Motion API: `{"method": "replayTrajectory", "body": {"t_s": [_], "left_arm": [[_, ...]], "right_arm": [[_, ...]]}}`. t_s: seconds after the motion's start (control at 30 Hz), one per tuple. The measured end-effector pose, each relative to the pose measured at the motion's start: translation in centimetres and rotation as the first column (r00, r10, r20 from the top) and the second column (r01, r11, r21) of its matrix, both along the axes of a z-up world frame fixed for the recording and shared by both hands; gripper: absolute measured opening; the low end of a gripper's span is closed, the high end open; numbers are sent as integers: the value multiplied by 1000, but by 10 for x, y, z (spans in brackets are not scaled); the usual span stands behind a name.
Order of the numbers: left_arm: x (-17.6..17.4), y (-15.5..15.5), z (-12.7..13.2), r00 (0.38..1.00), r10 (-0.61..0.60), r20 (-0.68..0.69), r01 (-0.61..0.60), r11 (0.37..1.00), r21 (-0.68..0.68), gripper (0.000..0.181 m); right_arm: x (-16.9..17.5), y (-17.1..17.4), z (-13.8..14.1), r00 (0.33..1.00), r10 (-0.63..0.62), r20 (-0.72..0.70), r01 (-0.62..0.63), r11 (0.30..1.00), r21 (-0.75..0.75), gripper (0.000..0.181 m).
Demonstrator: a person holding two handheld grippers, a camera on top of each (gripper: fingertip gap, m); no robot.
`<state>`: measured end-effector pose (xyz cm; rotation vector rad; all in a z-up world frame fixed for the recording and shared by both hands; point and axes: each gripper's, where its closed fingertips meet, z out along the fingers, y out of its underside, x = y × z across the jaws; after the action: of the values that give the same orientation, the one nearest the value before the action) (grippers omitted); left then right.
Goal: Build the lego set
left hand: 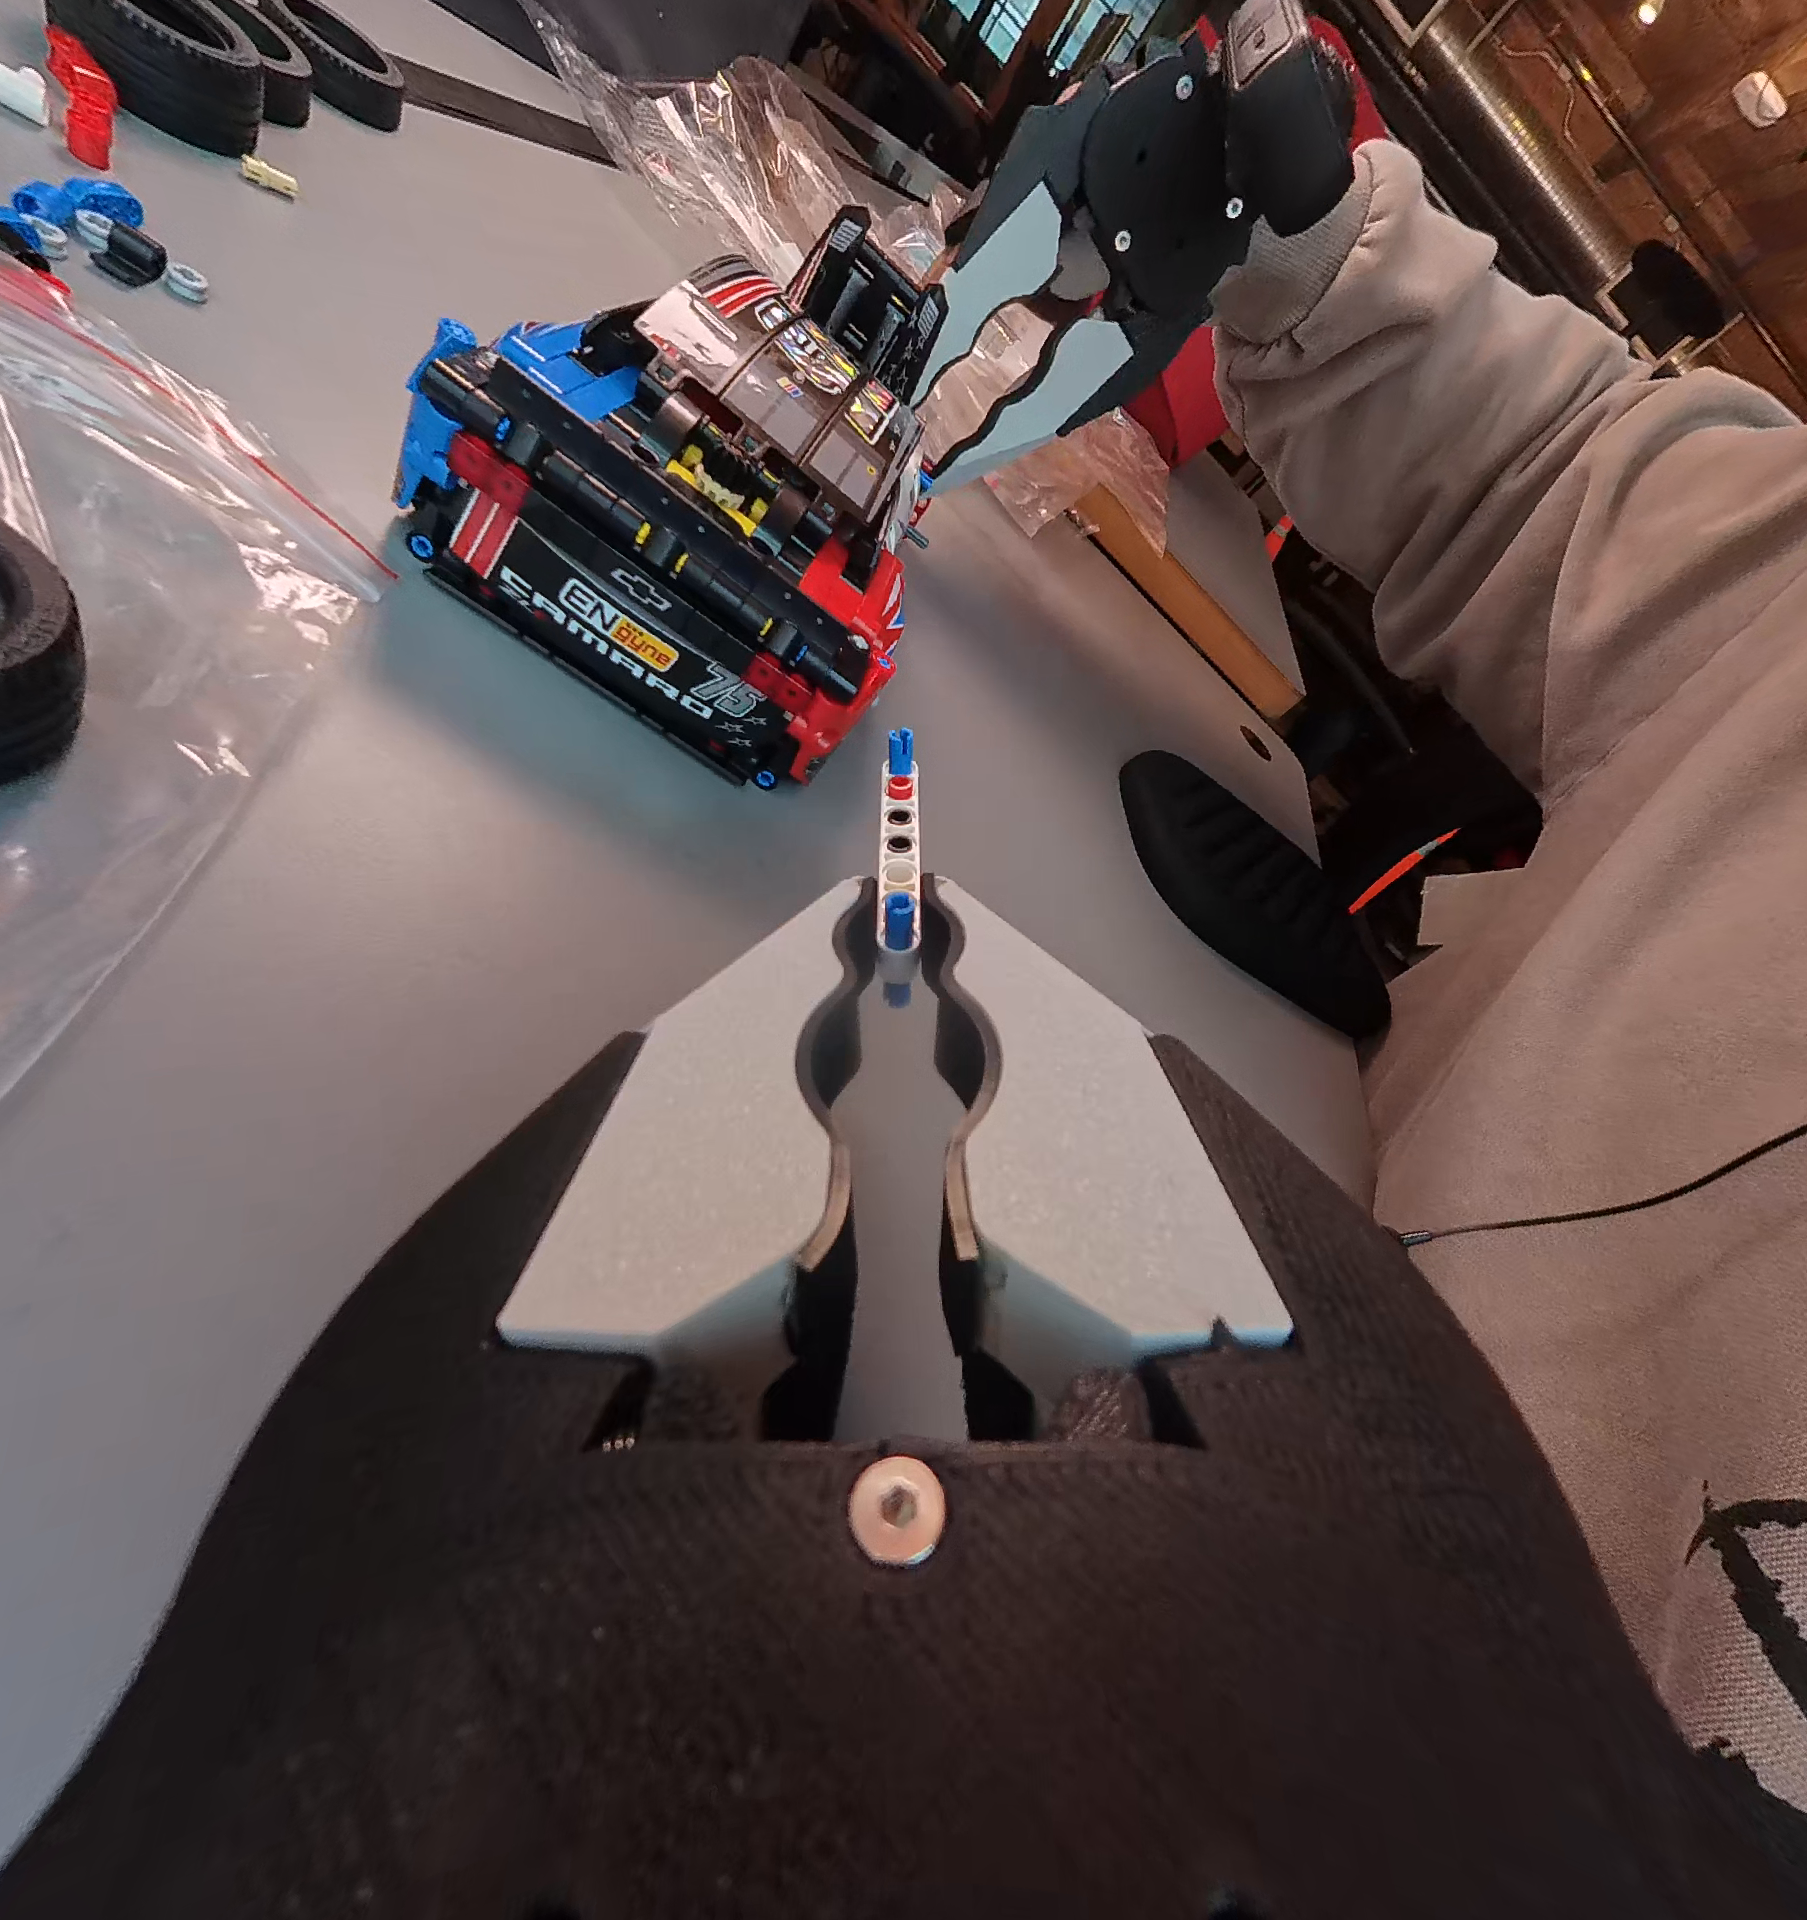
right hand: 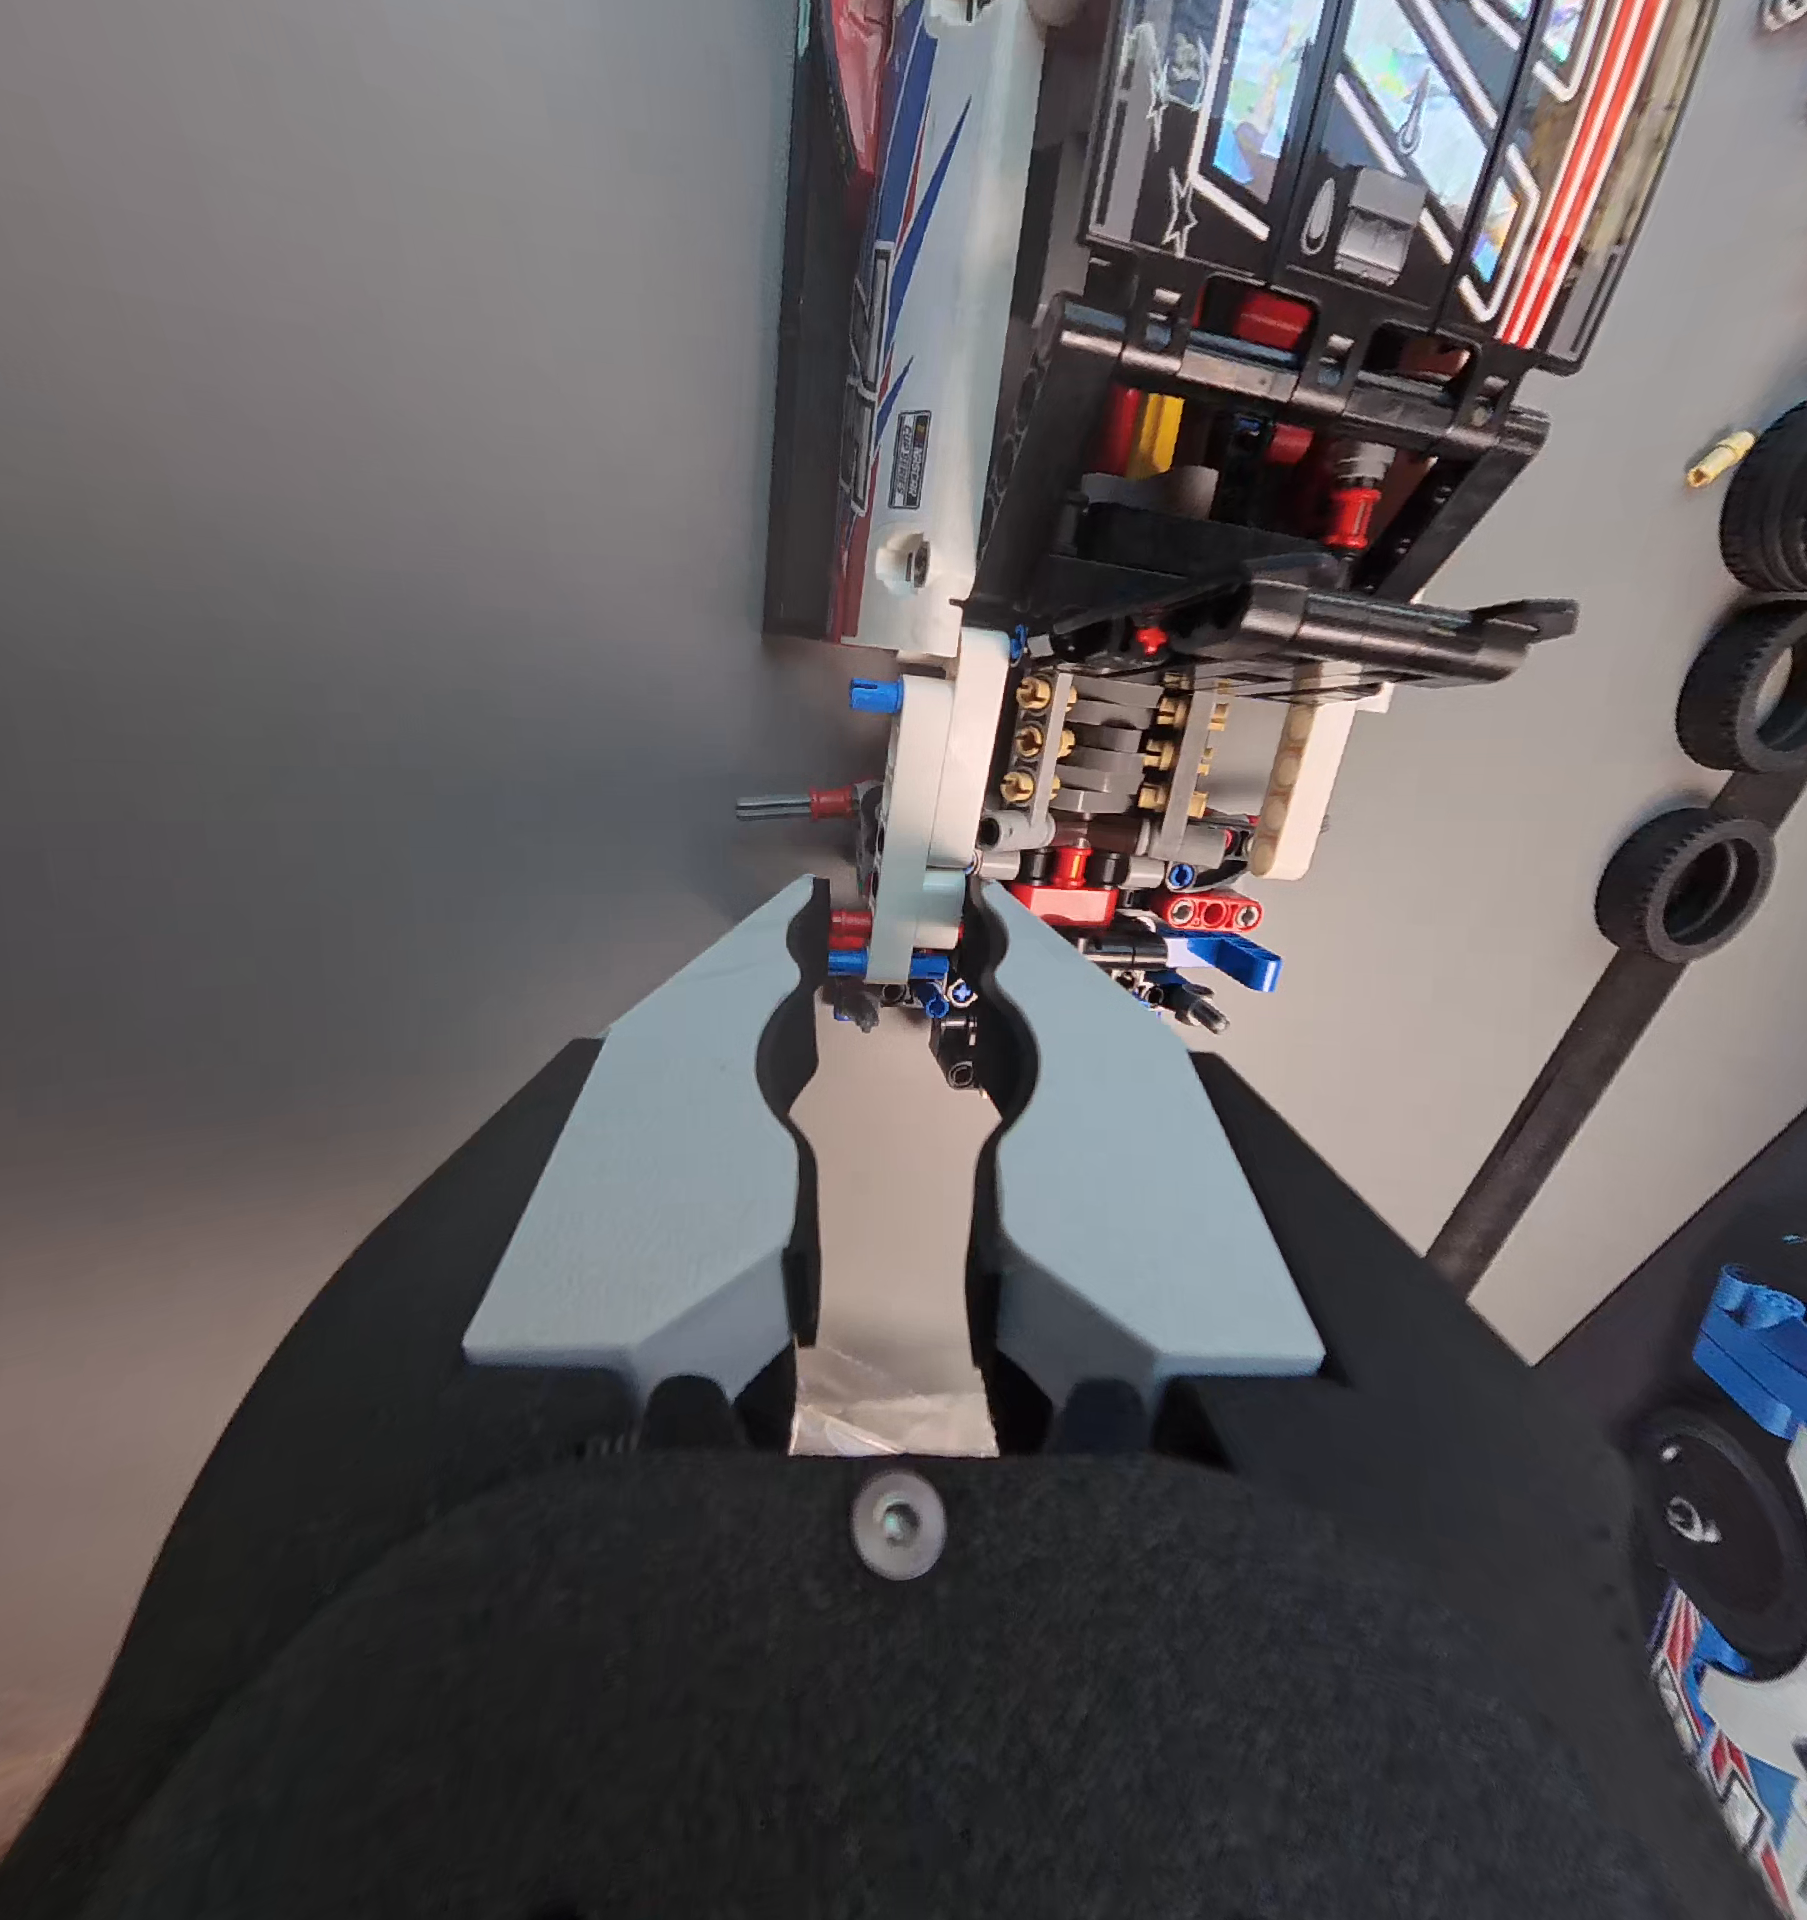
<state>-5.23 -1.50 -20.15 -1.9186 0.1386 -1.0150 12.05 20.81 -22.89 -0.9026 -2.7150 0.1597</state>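
On the grey tabletop (left hand: 525, 935), the partly built lego car (left hand: 660, 520) sits at about 11 o'clock from the left hand-held gripper (left hand: 897, 914), wheels not fitted. Left hand-held gripper is clamped on a short white beam (left hand: 899, 842) with holes; a blue pin (left hand: 900, 750) sticks out at its far tip, another blue pin sits near the jaws. Beam points straight ahead, held above the tabletop, apart from the car.

Right hand-held gripper (right hand: 899, 935) has its fingers around the white end panel (right hand: 925, 790) of the car, closed onto it. In the left wrist view it comes in at 1 o'clock, over the car's far end, held by a grey sleeve (left hand: 1501, 499).

Loose black tires (right hand: 1761, 686) lie at 2 o'clock in the right wrist view; more tires (left hand: 203, 62) and small blue parts (left hand: 78, 208) lie at 10 o'clock in the left wrist view. Clear plastic bag (left hand: 99, 582) at 9 o'clock.
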Motion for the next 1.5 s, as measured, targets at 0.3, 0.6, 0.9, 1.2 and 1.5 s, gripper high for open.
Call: {"method": "replayTrajectory", "body": {"t_s": [0.3, 0.6, 0.9, 1.2, 1.5], "left_arm": [[1, 0, 0, 1000, -6, 2, 6, 1000, -3, 5], [2, -1, 0, 1000, -13, -5, 13, 1000, 3, 5], [2, -1, 0, 1000, -13, -1, 13, 1000, 0, 5], [2, -1, -1, 1000, -16, 0, 16, 1000, 0, 5], [2, -1, 0, 1000, -14, 2, 14, 1000, 5, 5]], "right_arm": [[-2, -2, 8, 999, 39, 17, -40, 998, 54, 22], [-4, 0, 5, 999, 43, -2, -43, 998, 49, 26], [-5, -2, 5, 997, 75, -16, -74, 996, 45, 22], [-6, -4, 7, 998, 56, -27, -56, 998, 7, 17], [-12, -10, 18, 995, -31, -93, 28, 999, -30, 37]]}}
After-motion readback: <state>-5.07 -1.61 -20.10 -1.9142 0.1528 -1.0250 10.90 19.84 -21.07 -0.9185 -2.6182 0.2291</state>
